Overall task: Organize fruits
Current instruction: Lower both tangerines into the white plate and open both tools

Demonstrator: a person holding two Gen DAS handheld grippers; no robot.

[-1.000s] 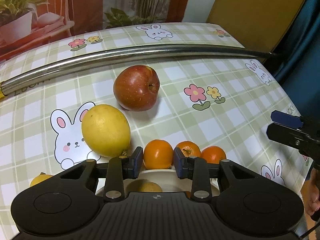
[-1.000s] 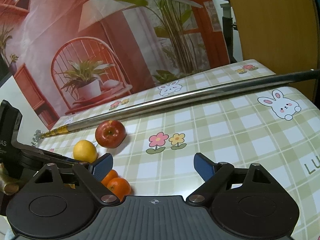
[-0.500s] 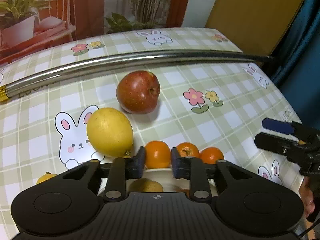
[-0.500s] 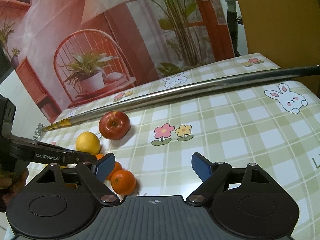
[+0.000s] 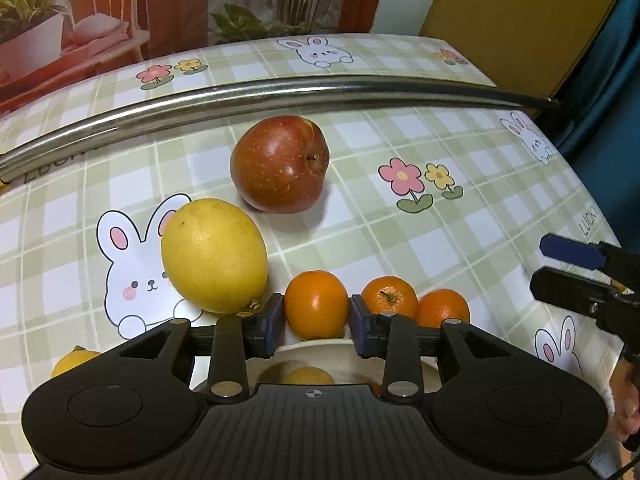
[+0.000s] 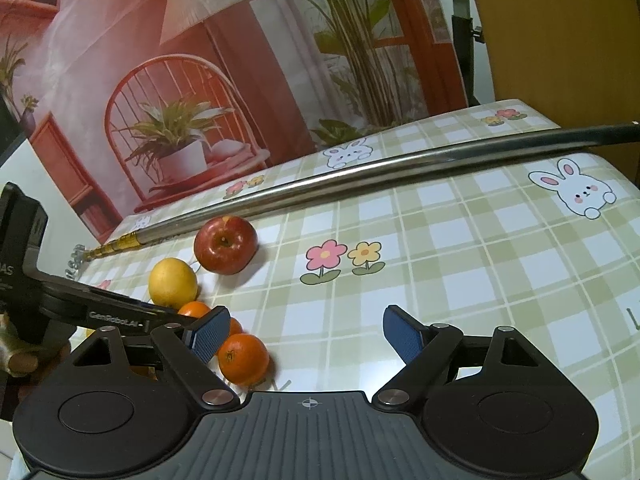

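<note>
My left gripper [image 5: 317,316] has an orange [image 5: 316,300] between its blue pads, just past the far rim of a white bowl [image 5: 430,366]. Both pads touch the orange's sides while the jaws are opening slightly. Two more oranges [image 5: 386,294] [image 5: 442,306] lie to its right. A large yellow fruit [image 5: 214,256] and a red apple [image 5: 280,164] sit further out on the checked tablecloth. A tan fruit [image 5: 308,376] lies in the bowl. My right gripper [image 6: 308,332] hovers open over bare cloth, with one orange [image 6: 243,359] beside its left finger.
A long metal pole [image 5: 280,88] lies across the table behind the apple. A small yellow fruit [image 5: 74,362] peeks out at the lower left. The table ends on the right near a dark blue curtain [image 5: 608,80]. A printed backdrop stands behind the table.
The left jaws closed in from either side of the orange until the pads met it. The right jaws narrowed slightly and its view barely shifted.
</note>
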